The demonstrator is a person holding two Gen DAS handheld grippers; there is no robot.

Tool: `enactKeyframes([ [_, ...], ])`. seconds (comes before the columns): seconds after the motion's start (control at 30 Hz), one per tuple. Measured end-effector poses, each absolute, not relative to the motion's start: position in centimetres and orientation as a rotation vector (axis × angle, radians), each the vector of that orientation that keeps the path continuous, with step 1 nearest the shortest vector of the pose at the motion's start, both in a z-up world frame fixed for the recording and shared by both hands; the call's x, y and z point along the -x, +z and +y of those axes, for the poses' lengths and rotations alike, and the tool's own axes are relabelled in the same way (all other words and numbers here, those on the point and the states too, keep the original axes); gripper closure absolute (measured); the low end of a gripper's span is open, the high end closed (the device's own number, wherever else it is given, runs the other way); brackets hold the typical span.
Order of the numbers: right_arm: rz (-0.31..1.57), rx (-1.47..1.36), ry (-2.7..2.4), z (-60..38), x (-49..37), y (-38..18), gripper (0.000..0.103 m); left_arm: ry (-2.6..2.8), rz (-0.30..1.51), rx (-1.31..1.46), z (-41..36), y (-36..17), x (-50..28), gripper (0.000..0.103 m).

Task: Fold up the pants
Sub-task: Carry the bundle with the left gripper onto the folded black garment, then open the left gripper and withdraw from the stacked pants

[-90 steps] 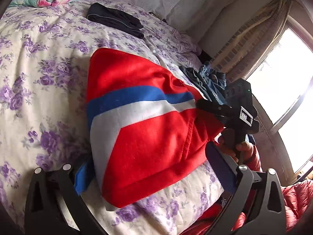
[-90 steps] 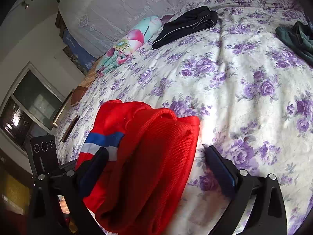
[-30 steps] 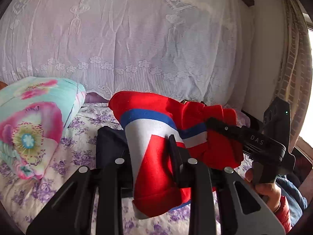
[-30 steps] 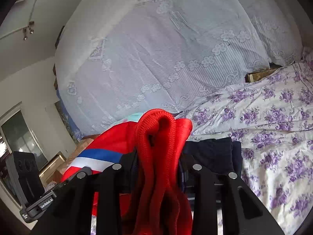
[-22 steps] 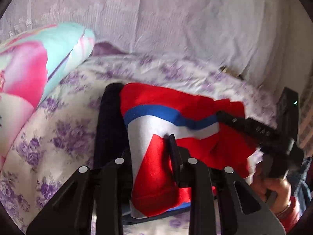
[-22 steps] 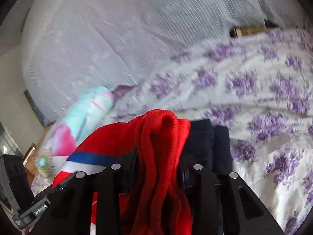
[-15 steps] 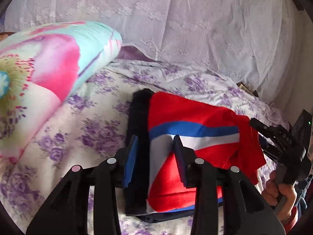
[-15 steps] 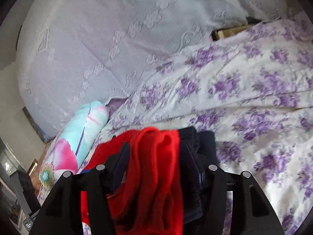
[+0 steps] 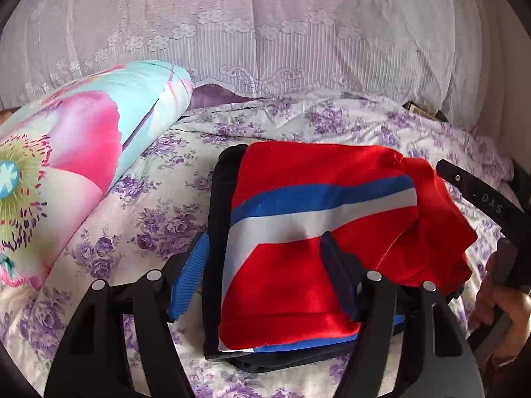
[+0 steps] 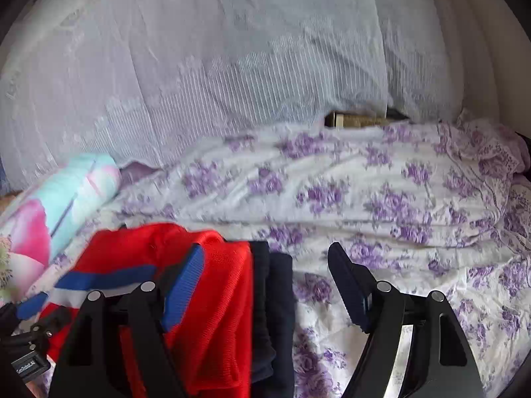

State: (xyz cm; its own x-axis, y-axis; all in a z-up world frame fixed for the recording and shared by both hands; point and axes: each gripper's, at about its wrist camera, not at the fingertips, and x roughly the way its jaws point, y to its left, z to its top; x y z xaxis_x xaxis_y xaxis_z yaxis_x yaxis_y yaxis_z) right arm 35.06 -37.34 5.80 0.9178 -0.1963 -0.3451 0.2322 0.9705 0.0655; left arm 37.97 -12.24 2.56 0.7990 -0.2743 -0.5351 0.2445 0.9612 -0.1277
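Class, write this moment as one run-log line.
stage: release | red pants: folded, atop dark folded garment | left gripper: opening, astride pants | right gripper: opening

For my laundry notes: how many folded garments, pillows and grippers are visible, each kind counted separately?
Folded garments: 2, the red pants on the dark garment
Pillows: 1, the floral pillow
Grippers: 2, left gripper and right gripper, both opening
Total: 5
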Motion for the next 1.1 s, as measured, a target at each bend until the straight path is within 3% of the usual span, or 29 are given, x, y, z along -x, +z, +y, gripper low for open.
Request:
enactKeyframes([
  [0.1, 0.46, 0.03, -0.277, -35.7, -36.8, 4.1, 0.022, -0.259, 0.583, 0.017, -12.7, 2.1, -38.2, 0.023],
  [0.13, 0.47, 0.024, -0.279, -35.9, -36.9, 3.2, 0.02, -0.246, 0.608, -0.004, -13.1, 1.5, -38.5, 0.015],
  [0.23, 0.434, -0.041, -0.29, -36.7, -35.2, 4.3, 0.014, -0.211, 0.614, 0.017, -12.5, 1.6, -38.3, 0.005],
  [0.37, 0.4, -0.074, -0.229, -35.9, -31.6, 3.8, 0.004, -0.195, 0.603, 0.039, -11.7, 1.7, -36.4, 0.005],
  [0.8, 0.319, -0.125, -0.282, -33.7, -18.6, 3.6, 0.004, -0.171, 0.399, -0.151, -13.8, 2.8, -21.1, 0.005],
  [1.1, 0.348, -0.217, -0.27, -34.6, -16.3, 3.0, 0.004, -0.137, 0.434, -0.134, -12.9, 2.6, -19.0, 0.005],
])
